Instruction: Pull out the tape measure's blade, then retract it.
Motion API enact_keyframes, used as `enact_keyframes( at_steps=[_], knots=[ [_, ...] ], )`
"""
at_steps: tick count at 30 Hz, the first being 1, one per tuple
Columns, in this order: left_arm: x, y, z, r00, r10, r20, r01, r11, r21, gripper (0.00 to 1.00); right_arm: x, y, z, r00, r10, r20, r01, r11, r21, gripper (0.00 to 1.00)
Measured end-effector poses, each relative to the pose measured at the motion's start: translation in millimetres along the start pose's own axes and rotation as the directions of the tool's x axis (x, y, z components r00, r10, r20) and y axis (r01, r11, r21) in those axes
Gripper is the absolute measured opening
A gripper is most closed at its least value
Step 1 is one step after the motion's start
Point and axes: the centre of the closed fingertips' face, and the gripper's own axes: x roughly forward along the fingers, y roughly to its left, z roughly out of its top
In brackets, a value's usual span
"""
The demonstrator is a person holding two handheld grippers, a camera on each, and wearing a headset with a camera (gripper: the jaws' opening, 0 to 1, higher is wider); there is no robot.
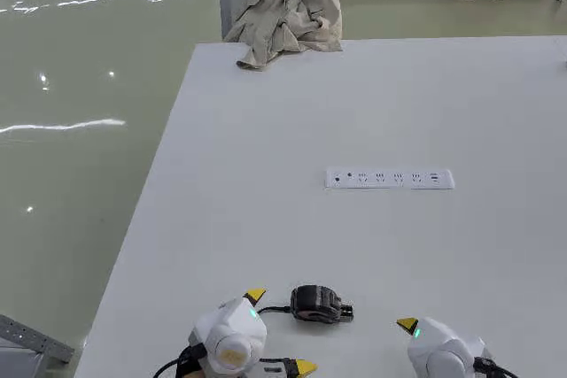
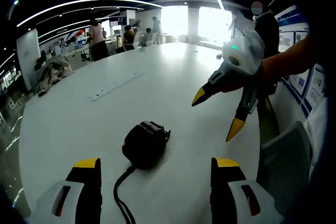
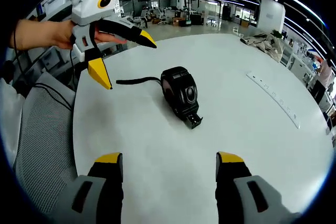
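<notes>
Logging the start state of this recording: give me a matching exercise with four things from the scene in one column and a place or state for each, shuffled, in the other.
Things:
1. tape
2. power strip
3. jacket
4. left gripper

Places or states:
A. crumpled at the far edge of the table
B. black, near the table's near edge
C. open, holding nothing
D. white, flat mid-table

Pairs: 1-B, 2-D, 3-A, 4-C
</notes>
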Motion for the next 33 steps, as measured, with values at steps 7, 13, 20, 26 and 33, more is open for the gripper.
enact_keyframes(
  at_steps=[7, 13, 20, 26, 33],
  knots=[
    [10.8, -0.9, 0.7, 0.9993, -0.033, -0.019, 0.033, 0.998, 0.047, 0.83, 6.4, -5.7, -2.6, 0.9997, 0.015, -0.018, -0.016, 0.999, -0.035, 0.71],
    [19.6, -0.7, 1.4, 0.9981, -0.054, -0.03, 0.057, 0.995, 0.087, 0.8, 12.1, -12.0, -4.2, 0.9994, 0.025, -0.024, -0.026, 0.998, -0.054, 0.69],
    [26.9, 1.5, 1.5, 0.996, -0.074, -0.049, 0.08, 0.988, 0.13, 0.77, 18.2, -14.5, -2.1, 0.9982, 0.051, -0.031, -0.053, 0.994, -0.092, 0.66],
    [31.1, 1.9, 0.6, 0.9933, -0.096, -0.065, 0.105, 0.98, 0.17, 0.75, 24.4, -16.5, 0.8, 0.9972, 0.065, -0.038, -0.069, 0.99, -0.121, 0.62],
    [36.6, 3.7, 0.0, 0.9885, -0.121, -0.09, 0.139, 0.965, 0.224, 0.71, 31.3, -19.9, 3.6, 0.9956, 0.082, -0.046, -0.088, 0.984, -0.153, 0.6]
  ],
)
